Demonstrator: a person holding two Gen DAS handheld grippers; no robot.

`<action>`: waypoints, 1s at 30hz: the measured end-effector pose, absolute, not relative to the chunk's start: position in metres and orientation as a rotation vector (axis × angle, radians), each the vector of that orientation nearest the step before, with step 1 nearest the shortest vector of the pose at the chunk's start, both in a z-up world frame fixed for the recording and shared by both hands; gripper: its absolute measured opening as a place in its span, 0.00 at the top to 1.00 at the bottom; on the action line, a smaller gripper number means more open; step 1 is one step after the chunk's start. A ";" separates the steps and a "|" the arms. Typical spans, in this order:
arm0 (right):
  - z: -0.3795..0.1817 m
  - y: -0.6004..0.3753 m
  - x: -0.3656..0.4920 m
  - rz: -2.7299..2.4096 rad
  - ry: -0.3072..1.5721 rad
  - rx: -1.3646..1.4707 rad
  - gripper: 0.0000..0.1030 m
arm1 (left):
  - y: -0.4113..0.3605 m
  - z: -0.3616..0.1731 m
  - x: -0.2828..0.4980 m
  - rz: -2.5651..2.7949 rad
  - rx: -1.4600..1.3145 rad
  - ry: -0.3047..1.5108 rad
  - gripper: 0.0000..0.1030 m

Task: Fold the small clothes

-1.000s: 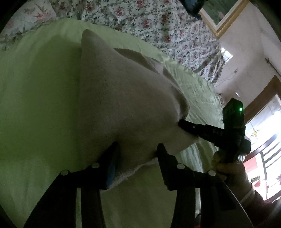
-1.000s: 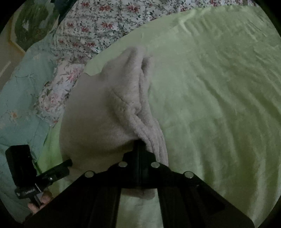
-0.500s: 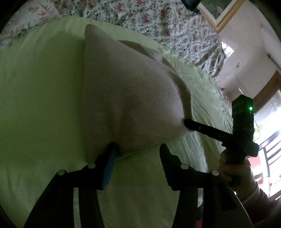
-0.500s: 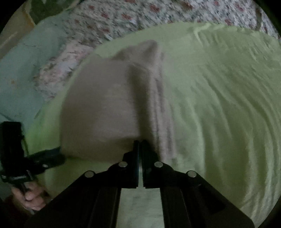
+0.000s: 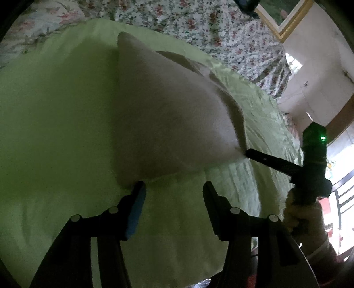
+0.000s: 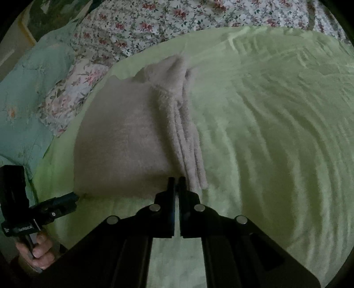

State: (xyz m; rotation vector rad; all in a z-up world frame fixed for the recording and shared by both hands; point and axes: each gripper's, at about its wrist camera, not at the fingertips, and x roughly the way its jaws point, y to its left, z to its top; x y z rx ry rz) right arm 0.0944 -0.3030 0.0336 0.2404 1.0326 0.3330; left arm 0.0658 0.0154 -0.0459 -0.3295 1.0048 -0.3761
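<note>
releasing: left claw (image 5: 173,188) has just been opening, off folded towel (image 5: 172,124) | right claw (image 6: 176,179) closed, empty

Folded pale beige garment (image 6: 124,137) of fluffy, matt terry-like cloth, its layered edges looped and rough. Light green bed sheet (image 6: 276,124): thin, smooth woven cloth with a faint sheen along its wrinkles. Floral-printed bedspread (image 6: 168,20): matt cotton-like cloth. Black tongs (image 5: 173,190): matt hard plastic with round bright metal fasteners; one finger carries a blue, dull rubbery pad (image 5: 137,212).
</note>
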 end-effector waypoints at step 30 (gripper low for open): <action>0.067 -0.271 0.148 0.369 0.954 0.240 0.96 | 0.023 -0.005 0.135 -0.152 -0.212 0.935 0.39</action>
